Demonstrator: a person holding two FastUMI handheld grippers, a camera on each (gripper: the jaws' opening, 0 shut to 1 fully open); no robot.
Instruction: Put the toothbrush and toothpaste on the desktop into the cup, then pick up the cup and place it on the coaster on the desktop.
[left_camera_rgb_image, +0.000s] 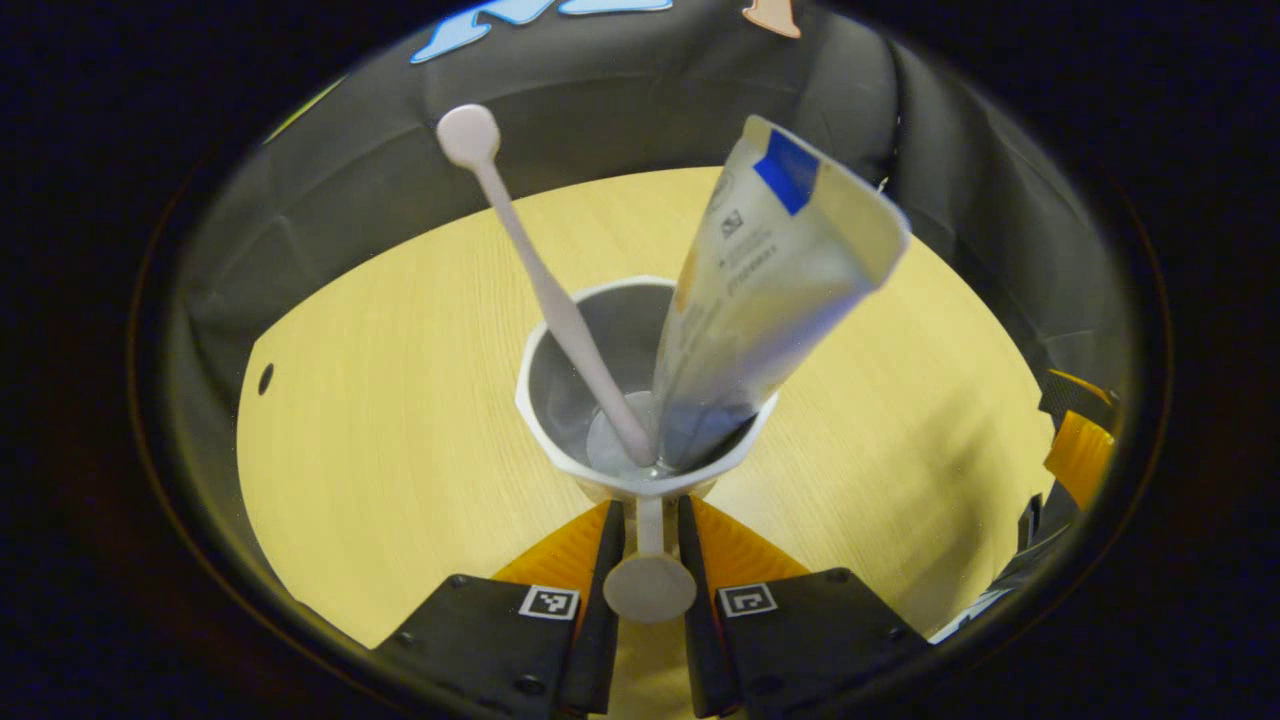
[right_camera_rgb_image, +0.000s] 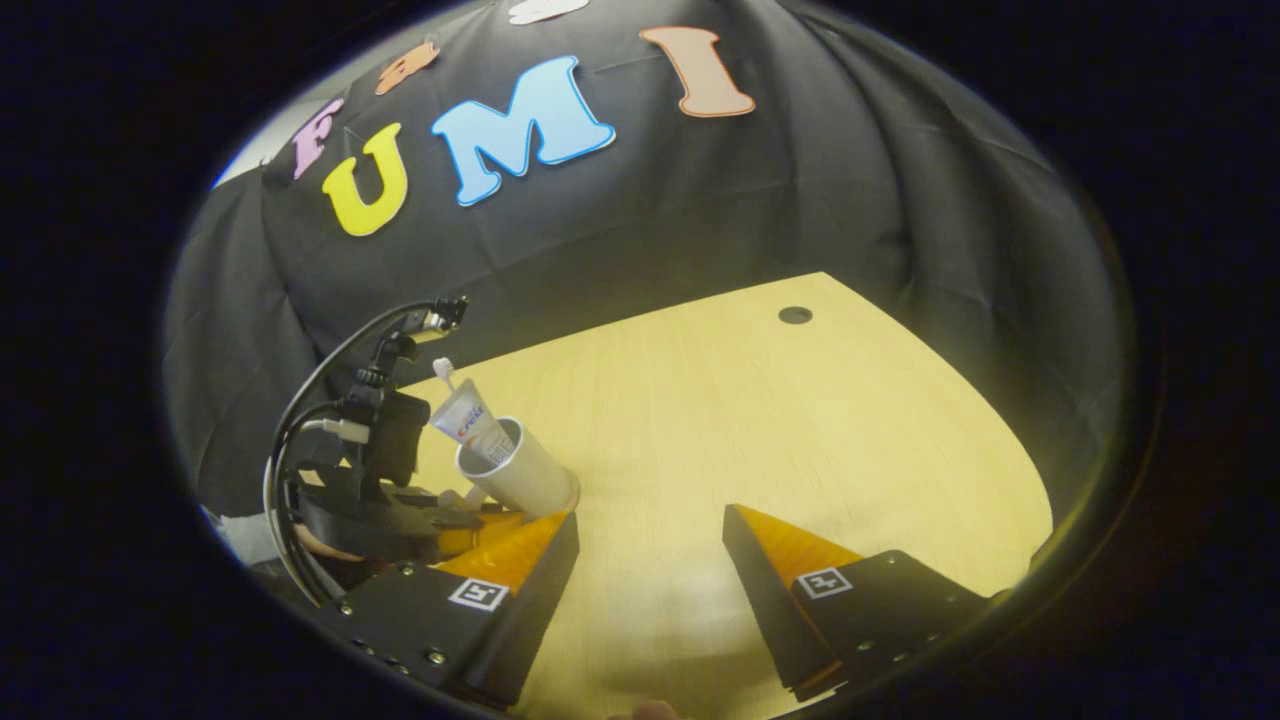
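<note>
Left gripper on cup handle; right gripper agape.

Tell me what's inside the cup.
The cup holds the toothbrush and the toothpaste tube, both leaning out over the rim. Their lower ends rest near the cup's bottom; the tube's cap end is hidden behind the toothbrush and rim.
</note>
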